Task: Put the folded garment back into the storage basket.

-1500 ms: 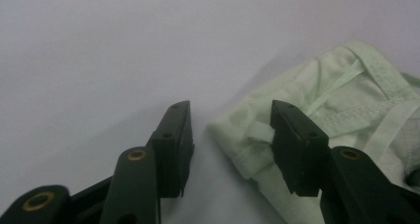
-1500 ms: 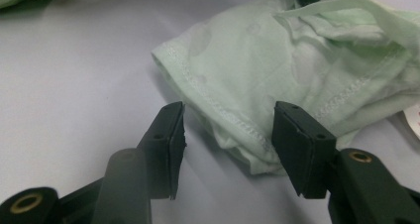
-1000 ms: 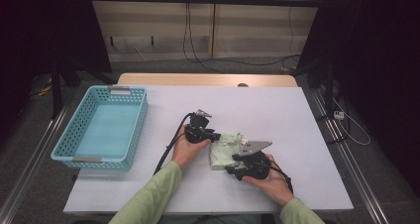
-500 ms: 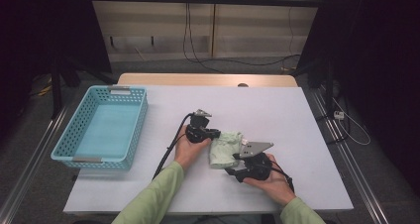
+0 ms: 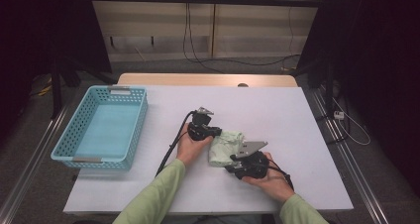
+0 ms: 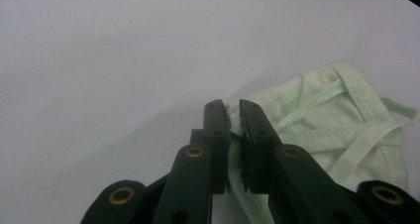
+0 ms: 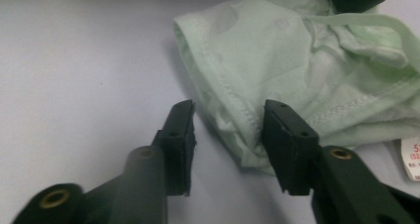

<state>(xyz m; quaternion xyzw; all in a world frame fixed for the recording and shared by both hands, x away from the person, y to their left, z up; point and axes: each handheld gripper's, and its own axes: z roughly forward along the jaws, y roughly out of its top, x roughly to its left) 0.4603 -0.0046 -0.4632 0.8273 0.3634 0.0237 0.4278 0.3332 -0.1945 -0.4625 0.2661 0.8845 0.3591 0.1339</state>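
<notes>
High view first: you have one pale green garment (image 5: 225, 146) bunched mid-table, one blue basket (image 5: 101, 130) well apart at the left, and your left gripper (image 5: 214, 133) and right gripper (image 5: 236, 163) at the cloth's two sides. Jaw gaps are too small to read here.

Left gripper view: your jaws stand narrow, pinching a fold at the garment's (image 6: 317, 120) edge; straps and stitched seams show.

Right gripper view: your jaws have just been closing and stand partly apart, a hemmed corner of the garment (image 7: 277, 60) between them, one pad beside it. One white label (image 7: 411, 157) with red print lies at the right, unreadable.
</notes>
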